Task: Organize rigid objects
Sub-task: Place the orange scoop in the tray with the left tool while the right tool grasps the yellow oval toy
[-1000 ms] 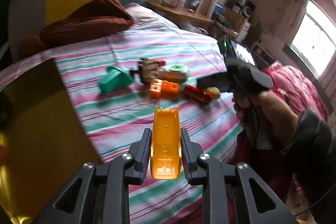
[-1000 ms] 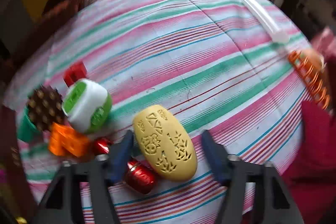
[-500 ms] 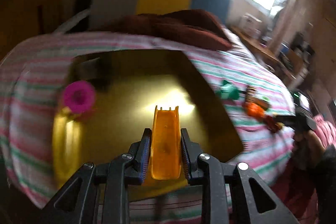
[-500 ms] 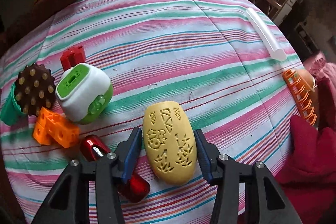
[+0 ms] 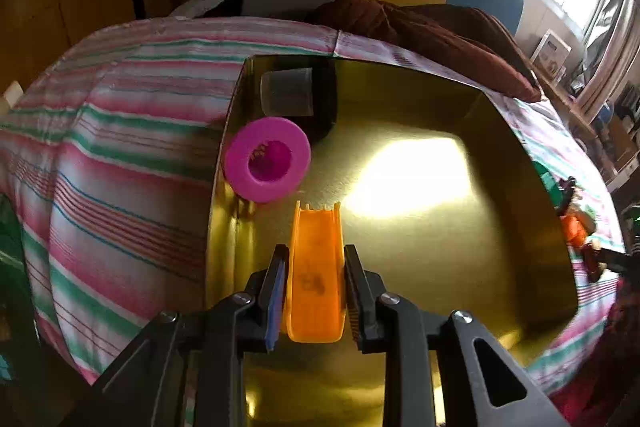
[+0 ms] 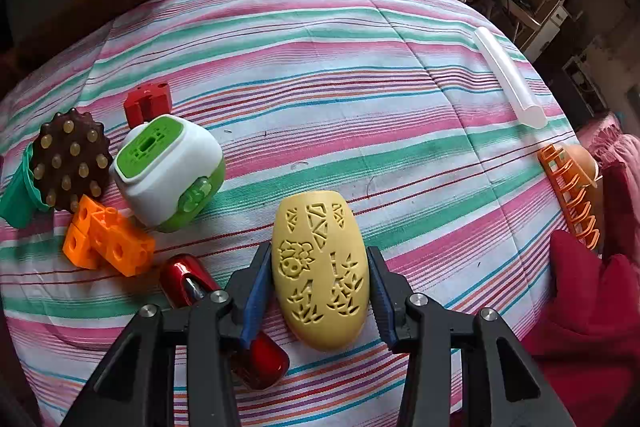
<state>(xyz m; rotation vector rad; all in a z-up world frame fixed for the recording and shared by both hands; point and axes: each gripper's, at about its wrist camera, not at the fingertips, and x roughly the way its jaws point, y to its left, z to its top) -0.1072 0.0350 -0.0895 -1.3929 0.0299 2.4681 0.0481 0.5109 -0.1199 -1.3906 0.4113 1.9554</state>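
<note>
- Left wrist view: left gripper clamps an orange channel piece above the gold box; pink ring ahead-left
- Right gripper has been closing, its jaws flanking the yellow oval on the striped bedspread; contact unclear

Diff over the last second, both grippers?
Left gripper, shut on the orange plastic chute piece, swung from the toy pile to over the gold box. Right gripper jaws have just been closing around the yellow carved oval. Other toys unmoved.
</note>
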